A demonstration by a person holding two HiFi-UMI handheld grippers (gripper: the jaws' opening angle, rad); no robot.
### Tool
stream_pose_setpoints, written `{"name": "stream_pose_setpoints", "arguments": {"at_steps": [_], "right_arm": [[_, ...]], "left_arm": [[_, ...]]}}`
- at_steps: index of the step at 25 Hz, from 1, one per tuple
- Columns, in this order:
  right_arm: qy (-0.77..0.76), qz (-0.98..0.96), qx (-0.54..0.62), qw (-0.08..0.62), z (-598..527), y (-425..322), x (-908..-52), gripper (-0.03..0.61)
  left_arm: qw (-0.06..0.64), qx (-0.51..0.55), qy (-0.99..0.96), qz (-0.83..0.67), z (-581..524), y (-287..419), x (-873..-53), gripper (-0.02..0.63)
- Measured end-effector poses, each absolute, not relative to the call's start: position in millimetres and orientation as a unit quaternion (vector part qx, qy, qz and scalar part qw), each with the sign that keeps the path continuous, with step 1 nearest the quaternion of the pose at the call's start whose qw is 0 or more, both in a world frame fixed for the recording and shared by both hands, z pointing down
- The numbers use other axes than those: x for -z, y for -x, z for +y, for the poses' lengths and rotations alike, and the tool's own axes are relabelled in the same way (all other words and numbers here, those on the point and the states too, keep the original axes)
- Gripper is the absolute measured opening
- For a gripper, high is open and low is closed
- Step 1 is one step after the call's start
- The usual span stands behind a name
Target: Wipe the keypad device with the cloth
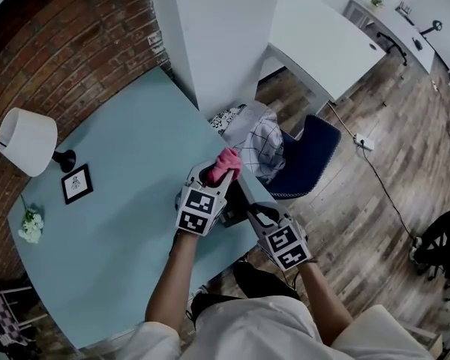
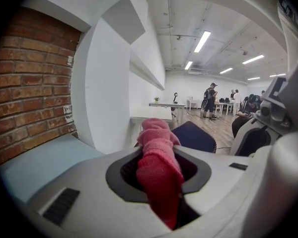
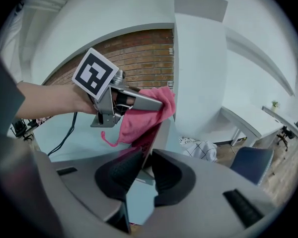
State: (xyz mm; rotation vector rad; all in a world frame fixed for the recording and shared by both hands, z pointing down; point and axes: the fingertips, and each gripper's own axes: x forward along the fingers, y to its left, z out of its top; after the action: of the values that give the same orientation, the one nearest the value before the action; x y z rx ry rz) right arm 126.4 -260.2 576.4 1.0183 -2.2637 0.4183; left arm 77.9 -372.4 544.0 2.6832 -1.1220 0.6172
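My left gripper (image 1: 219, 172) is shut on a pink cloth (image 1: 226, 162) above the near right edge of the teal table (image 1: 120, 201). In the left gripper view the cloth (image 2: 158, 167) stands bunched up out of the closed jaws. My right gripper (image 3: 141, 175) is shut on the keypad device (image 3: 150, 135), a thin flat slab seen edge-on that rises between the pads. In the right gripper view the left gripper (image 3: 154, 103) presses the cloth (image 3: 139, 120) against the device's upper end. In the head view the right gripper (image 1: 246, 205) sits just below and right of the left one.
A white lamp (image 1: 26, 141), a small picture frame (image 1: 76, 184) and white flowers (image 1: 31, 226) stand at the table's left end. A white pillar (image 1: 217, 36) rises behind the table. A blue chair (image 1: 307, 156) with checked clothing (image 1: 255, 137) stands right of it.
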Motion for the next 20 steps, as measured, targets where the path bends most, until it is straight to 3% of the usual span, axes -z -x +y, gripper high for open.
{"name": "stream_pose_setpoints", "arguments": {"at_steps": [10,20], "right_arm": [[-0.373,-0.86,-0.181,0.296,-259.9,-129.5,-575.2,0.095],[-0.356,-0.866,-0.199,0.289,-260.2,-131.1,-575.6,0.098]], "left_arm": [[0.117,-0.205,-0.892,-0.387,-370.5,-67.3,-575.1,0.152],[0.195,-0.188,-0.862,-0.427,-352.3,-35.0,-613.2,0.144]]}}
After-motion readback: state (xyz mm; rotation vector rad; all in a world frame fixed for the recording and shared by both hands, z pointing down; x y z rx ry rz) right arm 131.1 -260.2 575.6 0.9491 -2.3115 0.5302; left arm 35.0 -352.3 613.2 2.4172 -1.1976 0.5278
